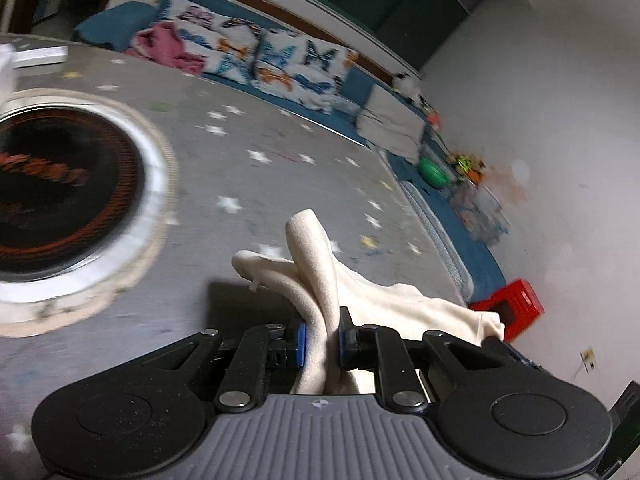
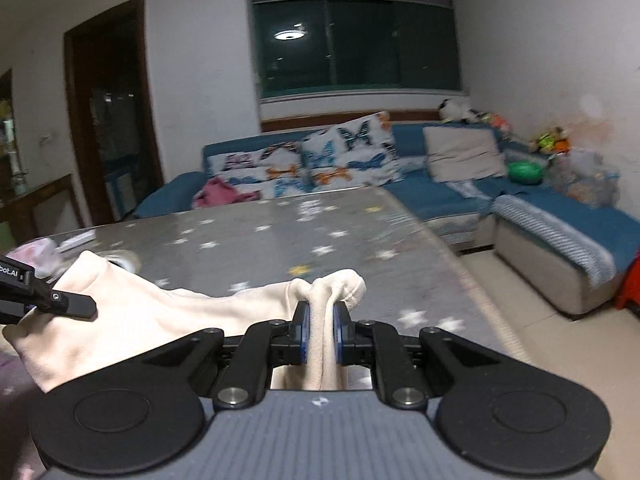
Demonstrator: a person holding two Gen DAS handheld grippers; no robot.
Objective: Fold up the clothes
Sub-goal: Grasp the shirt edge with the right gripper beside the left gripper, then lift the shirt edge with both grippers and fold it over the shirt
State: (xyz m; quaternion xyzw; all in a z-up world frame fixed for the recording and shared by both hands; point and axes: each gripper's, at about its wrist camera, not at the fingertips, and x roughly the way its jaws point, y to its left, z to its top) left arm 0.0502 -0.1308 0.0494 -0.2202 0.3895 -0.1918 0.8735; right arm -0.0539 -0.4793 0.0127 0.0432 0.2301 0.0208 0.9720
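You have the soft cream cloth garment (image 2: pixel 132 320) lifted above the grey star-patterned table (image 2: pixel 280 240), left gripper (image 1: pixel 322 338) and right gripper (image 2: pixel 320 336) each squeezed tight on an edge, so next probably lay it flat.

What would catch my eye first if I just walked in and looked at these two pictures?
Most striking is the cream garment, pinched at one end by the right gripper and at the other by the left gripper, hanging slack between them over the grey star-patterned table. Behind the table stands a blue sofa with butterfly cushions. At the left of the left wrist view a round black induction hob sits on the table.
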